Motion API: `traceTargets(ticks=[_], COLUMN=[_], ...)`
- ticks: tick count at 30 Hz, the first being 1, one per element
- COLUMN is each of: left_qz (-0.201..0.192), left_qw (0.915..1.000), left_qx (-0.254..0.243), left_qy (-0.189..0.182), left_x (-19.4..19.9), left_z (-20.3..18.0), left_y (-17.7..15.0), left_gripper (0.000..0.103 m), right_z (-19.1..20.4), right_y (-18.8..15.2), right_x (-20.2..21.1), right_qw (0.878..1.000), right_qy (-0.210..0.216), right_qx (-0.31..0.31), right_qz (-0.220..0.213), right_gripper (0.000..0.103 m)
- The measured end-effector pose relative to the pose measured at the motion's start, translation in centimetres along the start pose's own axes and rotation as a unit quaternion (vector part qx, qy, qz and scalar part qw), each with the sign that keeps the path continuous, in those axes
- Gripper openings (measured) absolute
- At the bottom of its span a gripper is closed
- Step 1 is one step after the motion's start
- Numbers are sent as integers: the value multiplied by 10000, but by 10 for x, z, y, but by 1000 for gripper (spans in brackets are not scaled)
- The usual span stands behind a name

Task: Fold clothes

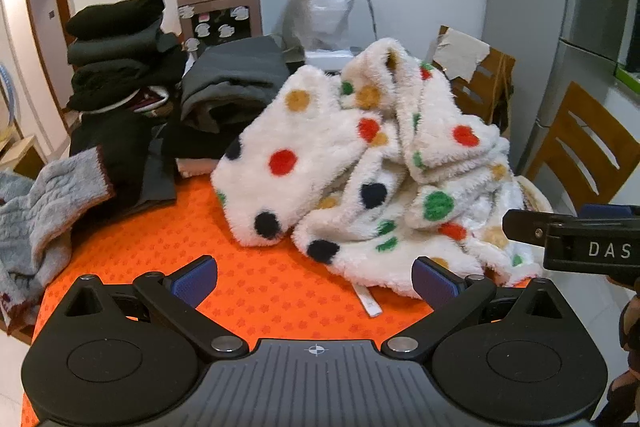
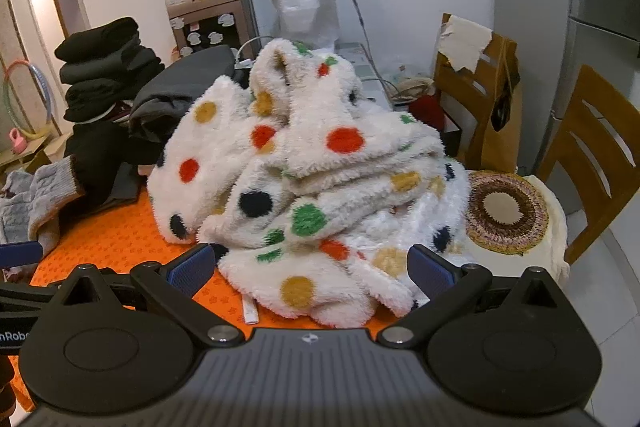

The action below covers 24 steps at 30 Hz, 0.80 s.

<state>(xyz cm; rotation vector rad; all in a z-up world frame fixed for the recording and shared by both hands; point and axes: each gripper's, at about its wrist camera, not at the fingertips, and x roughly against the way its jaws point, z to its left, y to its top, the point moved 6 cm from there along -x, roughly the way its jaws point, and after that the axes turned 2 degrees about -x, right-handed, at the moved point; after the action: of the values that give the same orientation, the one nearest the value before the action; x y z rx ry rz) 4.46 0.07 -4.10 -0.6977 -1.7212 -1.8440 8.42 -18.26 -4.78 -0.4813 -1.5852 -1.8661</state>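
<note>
The left gripper [image 1: 315,279] has its jaws spread wide and empty, its blue pads [image 1: 191,281] over the bare orange mat [image 1: 160,239] at the bottom of the left wrist view. The fleece [image 1: 360,163], a crumpled white heap with red, green, yellow and black dots, lies just ahead and to the right of these jaws; its near hem sits beside the right pad, and a white tag [image 1: 369,301] pokes out from under it between the pads.

The right gripper [image 2: 310,267] is also wide open and holds nothing. In its view the fleece [image 2: 312,167] fills the centre, and the front edge of the heap lies right between the two pads [image 2: 430,273], close to or touching them; which, I cannot tell.

The right gripper's body [image 1: 576,239] enters the left wrist view at the right edge, beside the heap.

Further out, a grey knit [image 1: 44,203] hangs at the left edge of the mat. Stacked dark clothes [image 1: 120,51] stand at the upper left, behind the fleece. A round woven mat [image 2: 506,213] lies right of the heap.
</note>
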Motion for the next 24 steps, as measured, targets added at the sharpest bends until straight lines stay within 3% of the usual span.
traceTargets(ticks=[24], left_qz=[-16], left_qw=[9997], left_qx=[-229], left_qy=[-13], left_x=[-1], left_z=[-10], left_y=[4], left_gripper=[103], right_z=[-11], right_y=[1], right_x=[5], right_qw=[9998], right_qy=[-206], right_qx=[10], right_qz=[21], right_gripper=[103])
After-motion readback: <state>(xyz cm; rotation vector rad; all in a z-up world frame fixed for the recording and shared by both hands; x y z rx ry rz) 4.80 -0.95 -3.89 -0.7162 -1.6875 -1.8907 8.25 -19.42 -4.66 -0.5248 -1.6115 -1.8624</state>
